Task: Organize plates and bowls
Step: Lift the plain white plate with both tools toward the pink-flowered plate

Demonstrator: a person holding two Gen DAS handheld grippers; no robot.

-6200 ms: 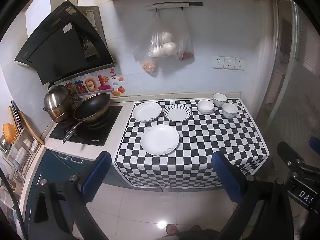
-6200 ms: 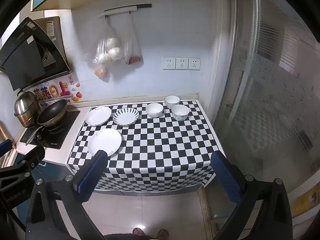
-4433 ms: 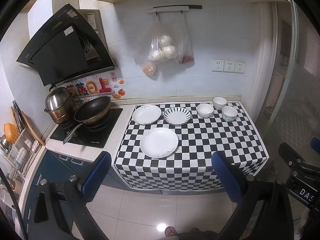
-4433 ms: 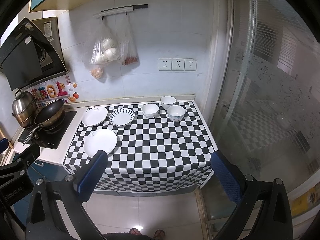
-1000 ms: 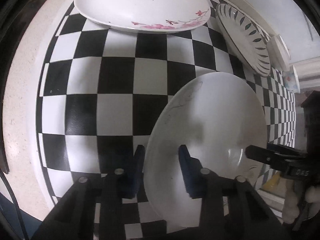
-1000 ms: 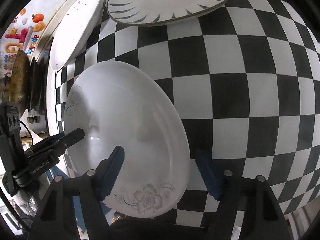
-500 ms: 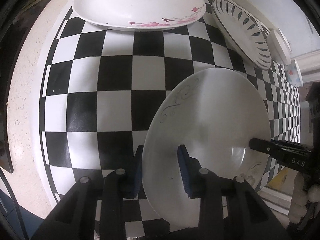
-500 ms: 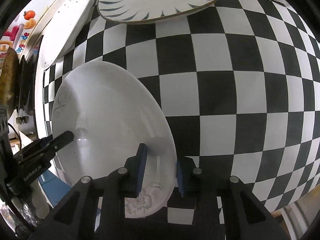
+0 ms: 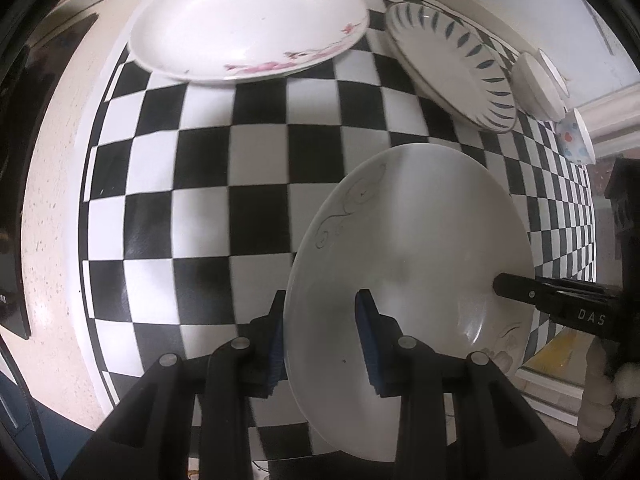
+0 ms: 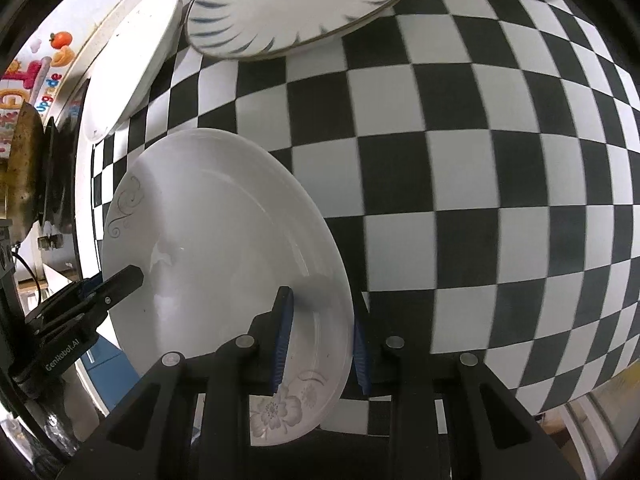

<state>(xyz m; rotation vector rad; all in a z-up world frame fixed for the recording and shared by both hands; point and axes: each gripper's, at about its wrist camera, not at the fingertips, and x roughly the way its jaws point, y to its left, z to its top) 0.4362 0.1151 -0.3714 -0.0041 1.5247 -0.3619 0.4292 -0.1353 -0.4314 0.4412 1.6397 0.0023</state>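
The left gripper (image 9: 322, 326) and the right gripper (image 10: 320, 334) each clamp an opposite edge of the large white plate (image 9: 412, 248), one pad above the rim and one below. Pinching it from two sides likely keeps the wide, shallow plate level and stops it from swinging, which one grip at the rim could not do. The plate hangs tilted just over the near part of the bench (image 9: 256, 160), which is covered in a black-and-white check cloth. It appears to be off the cloth, though the gap is hard to judge. At the back of the bench lie the pink-flowered plate (image 9: 248, 20) and the leaf-rimmed plate (image 9: 448, 68) side by side, with the bowls (image 9: 538, 84) further right. Judging by the task, the held plate is probably meant to be stacked with those two.
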